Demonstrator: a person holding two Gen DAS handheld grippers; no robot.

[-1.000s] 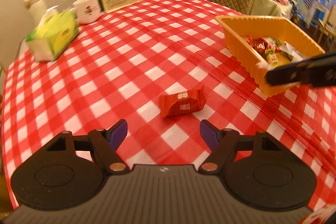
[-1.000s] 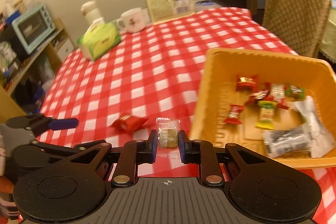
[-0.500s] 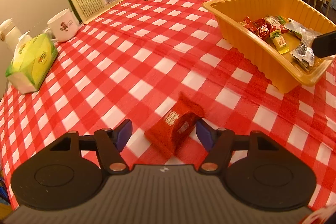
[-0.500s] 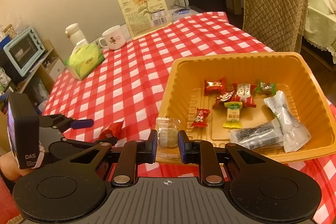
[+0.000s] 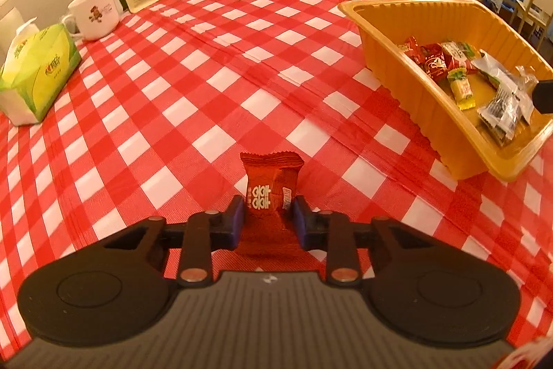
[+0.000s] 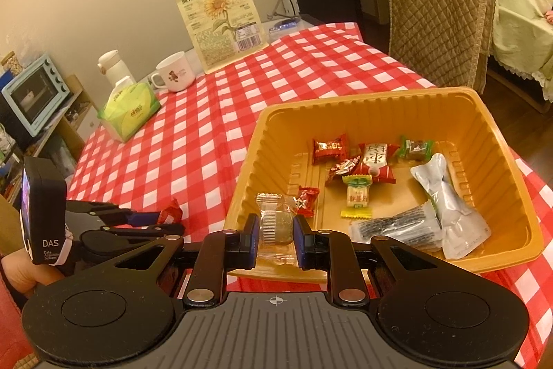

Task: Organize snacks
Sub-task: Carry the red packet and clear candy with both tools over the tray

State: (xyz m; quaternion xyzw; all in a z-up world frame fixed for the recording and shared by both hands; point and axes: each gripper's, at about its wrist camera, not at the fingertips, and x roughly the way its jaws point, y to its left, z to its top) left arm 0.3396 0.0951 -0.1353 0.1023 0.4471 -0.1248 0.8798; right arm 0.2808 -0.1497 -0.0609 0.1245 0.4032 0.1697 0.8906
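Red candy upright lengthwise between left jaws.

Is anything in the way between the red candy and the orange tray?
Nothing visible. The left tongs hold the red candy, and only bare checkered cloth lies between it and the tray. The tray's wall is the one thing to lift over.

We count one tray, two held candies, one mug, one tissue pack.
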